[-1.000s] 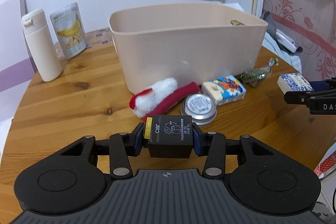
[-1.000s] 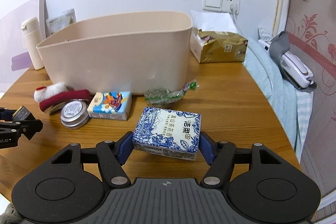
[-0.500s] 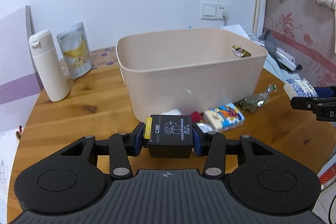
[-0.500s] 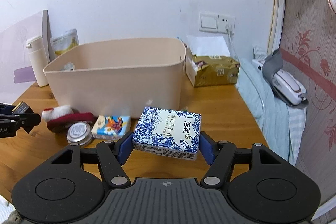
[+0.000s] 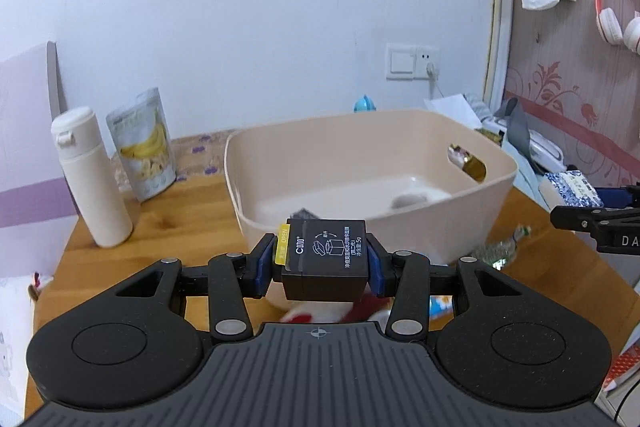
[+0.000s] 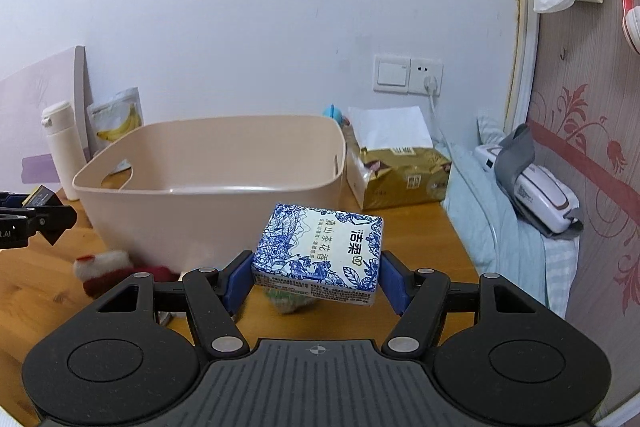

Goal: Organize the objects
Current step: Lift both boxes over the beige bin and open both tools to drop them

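While both loads hang above the table: each sits short of the beige bin [image 5: 496, 187], not yet over its opening.
Left gripper [image 5: 323, 267]: clamped on the small black box [image 5: 325, 259], pads on its two sides, near rim at 12 o'clock.
Right gripper [image 6: 316, 277]: closed on the blue-and-white tissue pack [image 6: 320, 255], which tilts, its right end lower.
Slip risk: the soft pack could squeeze out or sag further if carried fast.
Rim risk: a low approach may catch the near wall and shove the bin.
Crowding: both tools heading for one opening could collide.
Open room: bin floor is mostly bare; a grey item lies at 1 o'clock.
Clutter below: red-and-white felt piece [image 6: 105, 269] at 9 o'clock.
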The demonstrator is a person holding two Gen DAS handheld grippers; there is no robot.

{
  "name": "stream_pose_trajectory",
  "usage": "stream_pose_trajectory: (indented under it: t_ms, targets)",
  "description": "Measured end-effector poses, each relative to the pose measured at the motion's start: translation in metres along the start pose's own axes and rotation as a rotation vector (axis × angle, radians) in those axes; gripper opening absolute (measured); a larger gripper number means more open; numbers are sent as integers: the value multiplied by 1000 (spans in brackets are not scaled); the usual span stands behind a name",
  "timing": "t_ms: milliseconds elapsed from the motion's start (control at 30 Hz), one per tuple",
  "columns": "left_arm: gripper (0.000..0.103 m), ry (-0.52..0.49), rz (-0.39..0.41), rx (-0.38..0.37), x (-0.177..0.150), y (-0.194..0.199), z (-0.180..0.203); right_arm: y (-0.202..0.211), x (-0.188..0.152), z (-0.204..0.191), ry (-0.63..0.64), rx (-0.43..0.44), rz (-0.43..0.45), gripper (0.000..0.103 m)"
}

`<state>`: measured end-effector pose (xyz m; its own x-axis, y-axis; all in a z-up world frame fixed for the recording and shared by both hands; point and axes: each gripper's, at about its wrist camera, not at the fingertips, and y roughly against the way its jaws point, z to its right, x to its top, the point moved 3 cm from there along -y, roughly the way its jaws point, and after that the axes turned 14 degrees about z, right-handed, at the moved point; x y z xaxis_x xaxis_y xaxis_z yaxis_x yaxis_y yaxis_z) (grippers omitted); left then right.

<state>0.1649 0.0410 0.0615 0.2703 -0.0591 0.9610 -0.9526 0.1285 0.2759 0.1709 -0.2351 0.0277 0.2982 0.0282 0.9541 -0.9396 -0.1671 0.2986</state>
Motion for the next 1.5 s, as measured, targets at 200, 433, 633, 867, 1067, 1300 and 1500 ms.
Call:
stream_pose_trajectory:
  t_ms: [200, 433, 633, 867, 1067, 1300, 1500]
  targets:
    - [46, -18, 28, 2, 17, -14, -5, -12, 15, 0, 3, -5, 26, 64]
    - [46, -30, 25, 2, 26, -40, -9, -27, 28, -5, -5, 10, 43, 64]
    - [46, -35, 11, -11, 29, -64, -9, -45, 38, -9, -2, 18, 51, 64]
    - [46, -44, -19, -22, 31, -93, -6, -71, 45, -13, -15, 36, 42, 64]
    - [46, -57, -56, -28, 26, -123, -5, -96, 46, -14, -22, 47, 21, 64]
    - [46, -94, -109, -38, 20, -149, 1, -121, 42, -16, -18, 62, -26, 64]
    - [46, -106, -164, -51, 12, -166, 5, -135, 40, -20, 23, 73, -51, 64]
